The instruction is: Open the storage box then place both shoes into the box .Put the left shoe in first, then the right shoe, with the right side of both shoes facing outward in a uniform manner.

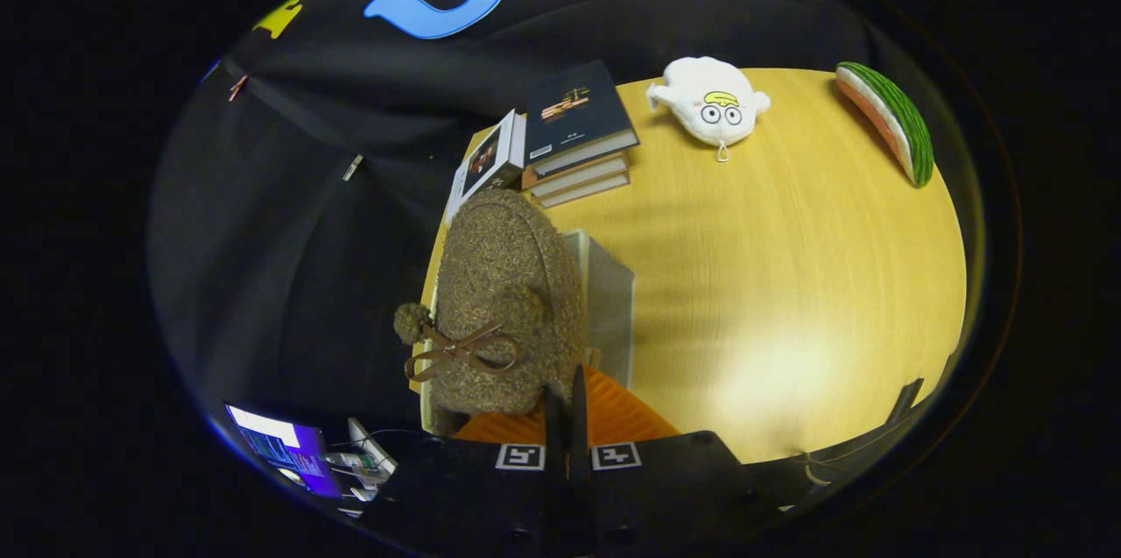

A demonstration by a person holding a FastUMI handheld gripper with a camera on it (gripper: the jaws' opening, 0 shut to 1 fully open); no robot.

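**Midway: one shoe in the grip, over the box**

Currently carrying a brown fuzzy shoe point(508, 304), seen left of centre, just ahead of the fingers. Gripper point(567, 400) at bottom centre, fingers drawn nearly together with only a thin gap, apparently pinching the shoe's rear edge; hold judged as clamped on the shoe, though the contact itself sits hidden behind the fingers. Bow and pompom point(455, 348) hanging on the shoe's lower left side.

Pale storage box point(609, 295) partly visible to the right of the shoe and behind it, near the left edge of the wooden table point(788, 278). Cannot tell whether its lid is open, nor whether anything lies inside; shoe blocks most of it. Cannot tell whether this is the left or the right shoe.

Elsewhere, none of it part of the job:
- stack of books point(574, 133), upper centre
- white plush toy point(709, 107), upper right of centre
- watermelon slice toy point(889, 120), far upper right
- laptop point(280, 448), lower left, off the table

Judgement on progress: box-opening step probably done, since a shoe is already lifted beside the box. Remaining at least: lower this shoe in with its right side facing out, release. Status of the other shoe unknown, so either one or two placements left.
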